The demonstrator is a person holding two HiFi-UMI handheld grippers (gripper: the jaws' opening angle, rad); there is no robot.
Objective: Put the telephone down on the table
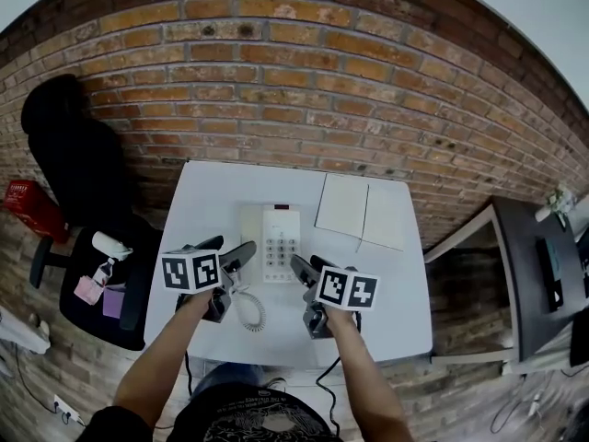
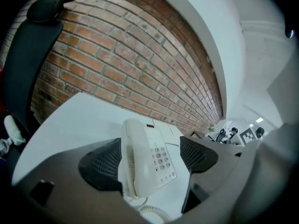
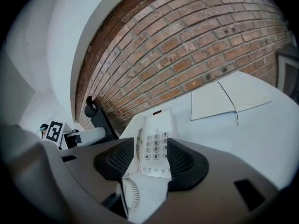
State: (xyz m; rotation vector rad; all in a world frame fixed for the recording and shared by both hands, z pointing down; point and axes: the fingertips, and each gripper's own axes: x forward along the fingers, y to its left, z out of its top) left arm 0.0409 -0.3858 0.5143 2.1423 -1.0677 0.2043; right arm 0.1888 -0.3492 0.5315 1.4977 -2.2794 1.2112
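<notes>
Brick wall (image 1: pixel 304 81) behind; white table (image 1: pixel 207 201) set against it. Black office chair (image 1: pixel 78 155) to my left of the table. Open notebook (image 1: pixel 363 212) lies flat at the far right of the tabletop.

White push-button telephone (image 1: pixel 276 241) rests flat on the table mid-surface, left of the notebook, with the handset on its cradle. Coiled cord (image 1: pixel 249 309) trails from it toward the near edge.

My left gripper (image 1: pixel 228 250) is just near-left of the phone, jaws apart, nothing clamped. My right gripper (image 1: pixel 310 267) is just near-right, jaws apart; the phone shows between the pads, apparently untouched, though the angle is poor.
</notes>
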